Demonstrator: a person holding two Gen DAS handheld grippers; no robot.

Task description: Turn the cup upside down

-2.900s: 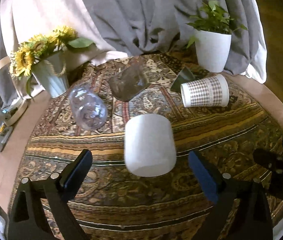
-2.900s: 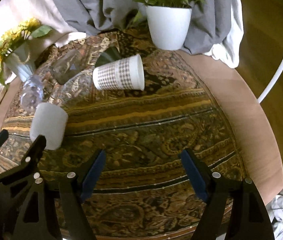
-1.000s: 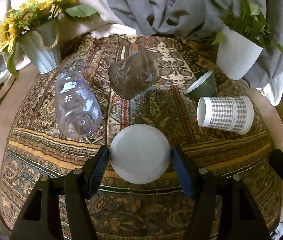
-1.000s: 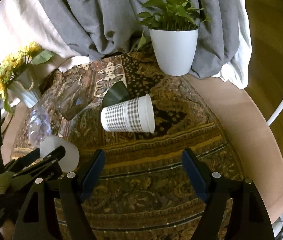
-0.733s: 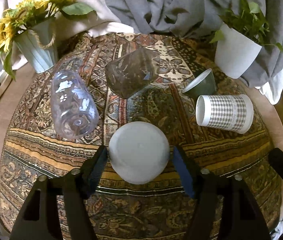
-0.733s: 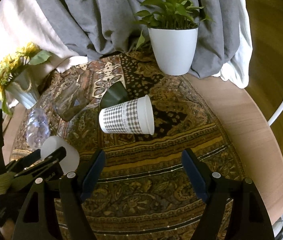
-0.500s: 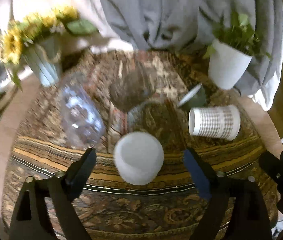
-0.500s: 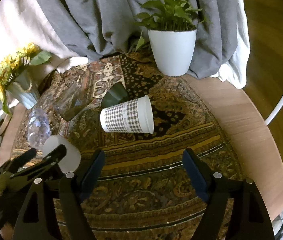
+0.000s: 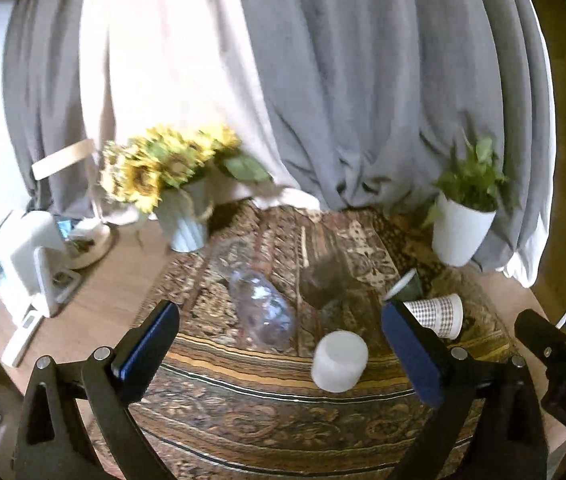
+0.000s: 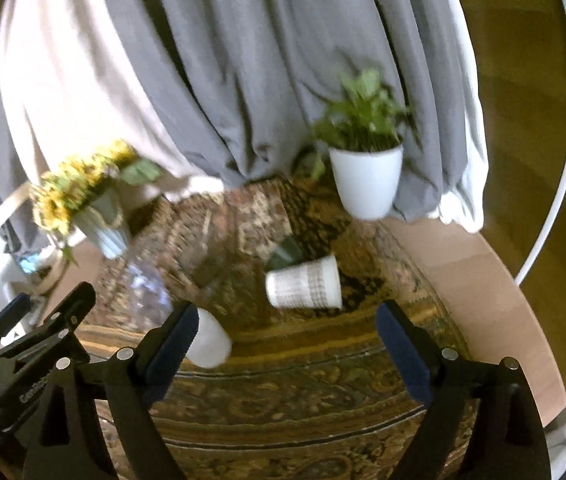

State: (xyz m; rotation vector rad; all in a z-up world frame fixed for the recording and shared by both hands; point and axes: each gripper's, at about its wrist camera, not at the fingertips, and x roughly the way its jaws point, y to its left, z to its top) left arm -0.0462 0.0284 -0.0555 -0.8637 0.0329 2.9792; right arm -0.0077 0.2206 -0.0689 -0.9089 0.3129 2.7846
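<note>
A plain white cup [image 9: 340,361] stands upside down on the patterned cloth, its flat base up; it also shows in the right wrist view [image 10: 210,343], partly behind a finger. My left gripper [image 9: 281,360] is open and empty, raised and pulled back from the cup. My right gripper [image 10: 285,354] is open and empty above the cloth's front. A checked paper cup [image 9: 435,316] lies on its side to the right; the right wrist view [image 10: 305,284] shows it too.
A clear plastic cup [image 9: 261,308], a dark glass [image 9: 323,286] and a green cup [image 9: 405,288] lie on the cloth. A sunflower vase [image 9: 185,220] stands back left, a white plant pot [image 9: 459,232] back right. The round table edge [image 10: 495,300] curves right.
My left gripper opened, let go of the white cup and drew up and back. The cup stays upside down on the cloth. My right gripper also rose and tilted up.
</note>
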